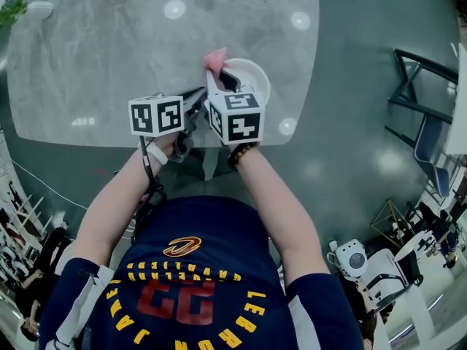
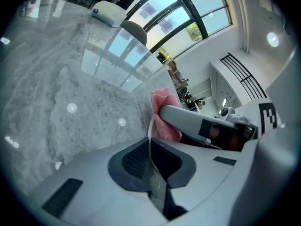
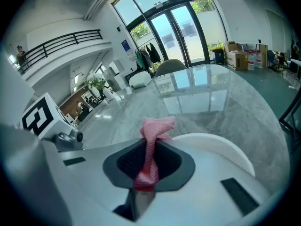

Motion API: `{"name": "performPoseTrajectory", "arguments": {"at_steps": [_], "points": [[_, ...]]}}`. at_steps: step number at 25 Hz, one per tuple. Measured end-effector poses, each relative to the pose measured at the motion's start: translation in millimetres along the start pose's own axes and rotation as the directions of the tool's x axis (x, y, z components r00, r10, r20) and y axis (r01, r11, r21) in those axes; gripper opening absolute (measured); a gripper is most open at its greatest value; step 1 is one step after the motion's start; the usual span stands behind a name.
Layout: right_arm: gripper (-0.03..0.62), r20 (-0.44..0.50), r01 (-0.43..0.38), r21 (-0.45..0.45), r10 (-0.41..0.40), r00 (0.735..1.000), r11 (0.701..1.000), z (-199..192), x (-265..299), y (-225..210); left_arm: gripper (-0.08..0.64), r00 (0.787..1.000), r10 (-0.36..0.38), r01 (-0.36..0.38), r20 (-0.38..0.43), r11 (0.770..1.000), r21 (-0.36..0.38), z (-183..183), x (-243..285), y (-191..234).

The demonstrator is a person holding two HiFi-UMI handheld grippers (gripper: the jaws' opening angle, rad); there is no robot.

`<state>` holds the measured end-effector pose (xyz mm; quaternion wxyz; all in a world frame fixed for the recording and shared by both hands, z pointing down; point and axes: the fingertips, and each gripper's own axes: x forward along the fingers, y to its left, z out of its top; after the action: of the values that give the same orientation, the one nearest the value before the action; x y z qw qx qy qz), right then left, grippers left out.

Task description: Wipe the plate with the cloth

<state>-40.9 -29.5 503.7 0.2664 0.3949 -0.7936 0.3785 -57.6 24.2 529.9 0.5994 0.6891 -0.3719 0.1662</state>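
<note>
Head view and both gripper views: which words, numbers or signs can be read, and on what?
"23": shirt, upside down in the head view.
"CAVALIERS": same shirt, arched beside the number.
"LEBRON JAME": same shirt, rest not visible.
Marker cubes: square patterns only, no words.
Blue sign by the doors, right gripper view: too small to read.
</note>
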Motion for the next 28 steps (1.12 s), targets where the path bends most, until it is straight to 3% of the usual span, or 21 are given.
{"name": "performPoseTrajectory", "arguments": {"at_steps": [12, 16, 21, 25, 28], "points": [[0.04, -0.02, 0.022, 0.057, -0.021, 1.0, 0.998, -9, -12, -29, 0.003, 0.999, 0.036, -0.034, 0.037, 0.999, -0.038, 1, -4, -3], [0.04, -0.021, 0.039, 0.086, -0.037, 0.999, 0.996, -11, -22, -42, 0.003, 0.999, -0.017, 0.02, 0.049, 0.998, -0.064, 1, -7, -9], [0.04, -0.009, 0.042, 0.132, -0.041, 0.999, 0.99, -18, -27, -55, 0.036, 0.997, -0.077, 0.076, -0.01, 0.996, -0.051, -11, 4, -22], [0.04, -0.001, 0.035, 0.138, -0.035, 0.999, 0.99, -18, -25, -59, 0.04, 0.996, -0.035, 0.034, -0.079, 0.999, -0.011, -21, 15, -19], [0.04, 0.006, 0.033, 0.145, -0.034, 0.999, 0.989, -17, -27, -59, 0.029, 0.997, -0.032, 0.03, -0.064, 0.999, -0.036, -18, 13, -17]]}}
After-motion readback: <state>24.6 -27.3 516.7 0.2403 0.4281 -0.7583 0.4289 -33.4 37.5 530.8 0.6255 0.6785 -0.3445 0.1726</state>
